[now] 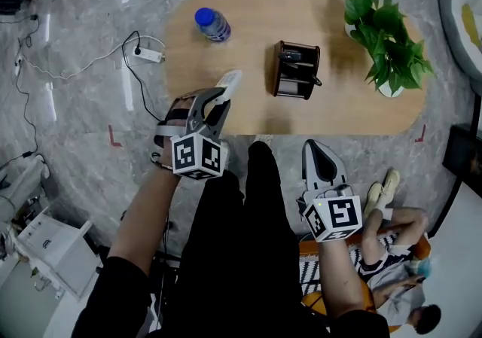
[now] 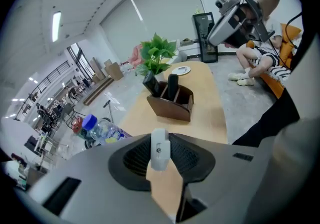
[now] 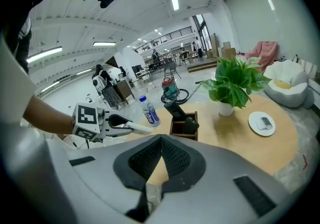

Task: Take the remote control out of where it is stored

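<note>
A brown wooden holder stands in the middle of the light wood table, with dark remote controls upright in its slots. The left gripper view shows two remotes in the holder; in the right gripper view one long remote leans out of the holder. My left gripper hovers over the table's near edge, left of the holder, jaws partly open with nothing between them. My right gripper is shut and empty, short of the near edge.
A blue-capped water bottle stands at the table's far left. A potted green plant is at the right end, with a white dish beside it. A power strip and cables lie on the floor. A person sits at lower right.
</note>
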`<state>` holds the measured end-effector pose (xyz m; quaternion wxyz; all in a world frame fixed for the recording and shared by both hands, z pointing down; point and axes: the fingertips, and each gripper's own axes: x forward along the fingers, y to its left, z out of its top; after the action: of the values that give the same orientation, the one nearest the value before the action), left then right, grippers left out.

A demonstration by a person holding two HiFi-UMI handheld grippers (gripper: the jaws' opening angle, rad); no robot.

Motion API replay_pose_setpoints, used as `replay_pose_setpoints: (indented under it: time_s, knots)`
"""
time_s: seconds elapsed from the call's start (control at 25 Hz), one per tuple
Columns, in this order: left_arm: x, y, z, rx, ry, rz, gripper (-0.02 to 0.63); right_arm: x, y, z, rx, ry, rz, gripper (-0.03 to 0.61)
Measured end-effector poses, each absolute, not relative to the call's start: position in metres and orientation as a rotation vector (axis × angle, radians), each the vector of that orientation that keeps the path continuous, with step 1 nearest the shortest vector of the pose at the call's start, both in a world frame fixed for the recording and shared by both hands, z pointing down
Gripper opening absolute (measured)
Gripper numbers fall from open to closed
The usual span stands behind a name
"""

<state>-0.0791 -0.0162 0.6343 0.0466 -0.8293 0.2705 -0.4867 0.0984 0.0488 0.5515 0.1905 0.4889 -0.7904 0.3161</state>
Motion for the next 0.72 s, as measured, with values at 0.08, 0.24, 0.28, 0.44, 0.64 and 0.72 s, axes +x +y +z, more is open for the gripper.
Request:
replay_pose_setpoints:
  time_s: [0.08, 0.24, 0.28, 0.44, 0.64, 0.72]
  knots:
    - [-0.087, -0.014, 0.646, -2.532, 0.835, -1.545, 0.11, 0.094, 0.044, 0.558, 1.346, -2.232, 0.879, 0.006]
    - [-0.101, -0.015, 0.664, -2.573, 0.907, -1.616, 0.11, 0.09, 0.03, 0.574, 1.34, -2.223, 0.876, 0.006]
    - [-0.103, -0.016, 0.669, -2.595, 0.938, -1.62, 0.11, 0.091, 0.026, 0.578, 1.345, -2.219, 0.875, 0.006]
    - [-0.105, -0.02, 0.688, -2.68, 1.077, -1.585, 0.11, 0.091, 0.022, 0.588, 1.347, -2.212, 0.883, 0.006]
    - [-0.109, -0.018, 0.708, -2.748, 1.283, -1.532, 0.11, 0.099, 0.032, 0.603, 1.336, -2.178, 0.914, 0.006]
    - [-0.115, -0.01, 0.717, -2.735, 1.315, -1.568, 0.11, 0.101, 0.037, 0.608, 1.333, -2.164, 0.932, 0.006]
